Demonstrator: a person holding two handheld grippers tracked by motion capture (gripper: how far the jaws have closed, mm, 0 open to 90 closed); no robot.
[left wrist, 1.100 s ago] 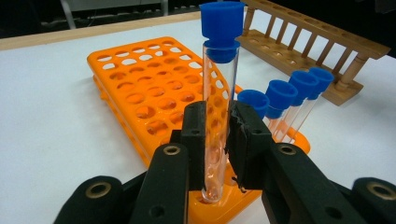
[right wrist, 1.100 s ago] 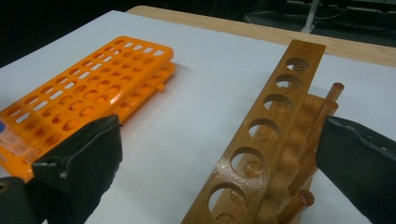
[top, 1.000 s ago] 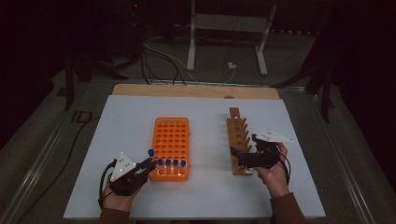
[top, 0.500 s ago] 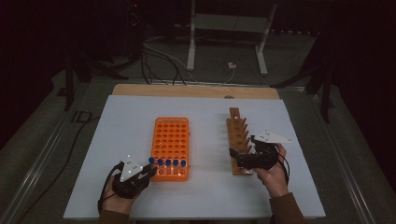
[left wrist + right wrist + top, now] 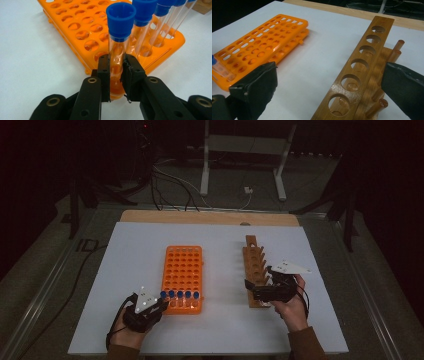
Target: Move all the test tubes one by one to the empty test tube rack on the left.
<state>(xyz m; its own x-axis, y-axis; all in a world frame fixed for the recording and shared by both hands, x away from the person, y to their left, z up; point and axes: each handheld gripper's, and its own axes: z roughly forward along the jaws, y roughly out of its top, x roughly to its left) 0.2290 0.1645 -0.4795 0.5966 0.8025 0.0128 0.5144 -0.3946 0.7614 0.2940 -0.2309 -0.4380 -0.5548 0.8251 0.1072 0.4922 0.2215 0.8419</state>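
Observation:
An orange tube rack (image 5: 183, 265) lies left of centre on the white table. Several blue-capped clear tubes (image 5: 184, 295) stand in its near row. My left gripper (image 5: 156, 304) is at that row's left end. In the left gripper view the left gripper (image 5: 116, 60) is shut on the glass of the end tube (image 5: 120, 22), which stands upright in the orange rack (image 5: 75, 27). A wooden peg rack (image 5: 255, 260) lies to the right. My right gripper (image 5: 253, 291) is at its near end. In the right gripper view the right gripper (image 5: 329, 72) stands open, jaws either side of the wooden rack (image 5: 362, 62).
The white table top (image 5: 130, 250) has a wooden strip (image 5: 210, 217) along its far edge. Behind it, on the dark floor, are cables (image 5: 170, 175) and a metal stand (image 5: 240, 150). The wooden rack's holes hold no tubes.
The tube in my left gripper has come down from above the rack's near left corner into line with the other caps. The right hand has not moved.

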